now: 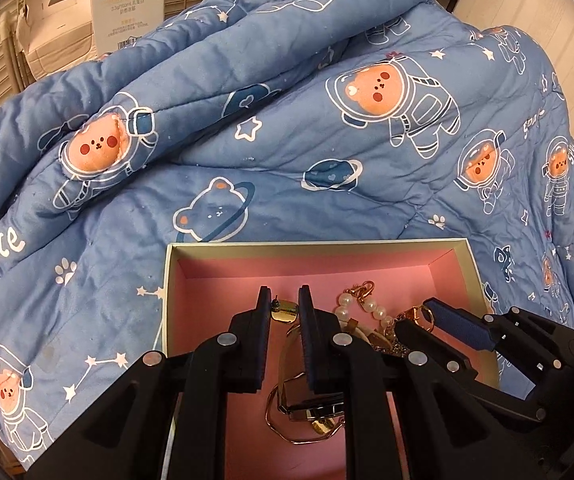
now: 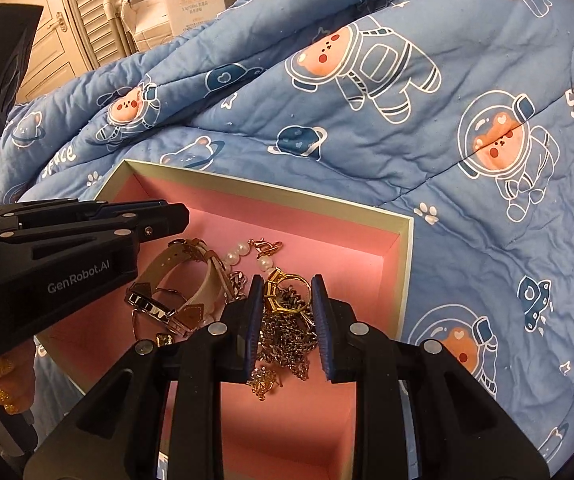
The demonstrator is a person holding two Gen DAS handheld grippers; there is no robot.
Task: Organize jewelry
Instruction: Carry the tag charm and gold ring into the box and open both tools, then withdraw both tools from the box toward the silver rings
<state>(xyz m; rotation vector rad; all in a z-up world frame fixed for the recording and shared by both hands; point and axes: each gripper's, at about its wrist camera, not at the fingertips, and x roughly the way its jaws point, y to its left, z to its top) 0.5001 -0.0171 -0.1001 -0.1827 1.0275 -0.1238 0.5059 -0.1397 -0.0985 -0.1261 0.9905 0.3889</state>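
Lifting the gold ring [image 2: 287, 294] out of the pink box [image 2: 405, 248] risks dragging the tangled silver chain [image 2: 287, 340] lying under it. The right gripper [image 2: 285, 312] pinches the ring with narrowly parted jaws; the left gripper [image 1: 285, 308] hangs fully closed and empty over the box's other end, above a gold pendant [image 1: 285, 312], where a careless sweep could snag the watch [image 2: 175, 292].

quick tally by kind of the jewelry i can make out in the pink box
Inside the pink box, as far as the tangle shows:
watch: 1
pearl bracelet: 1
gold ring: 1
chain pile, links not separable: 1
small gold earring: 1
Total: 5
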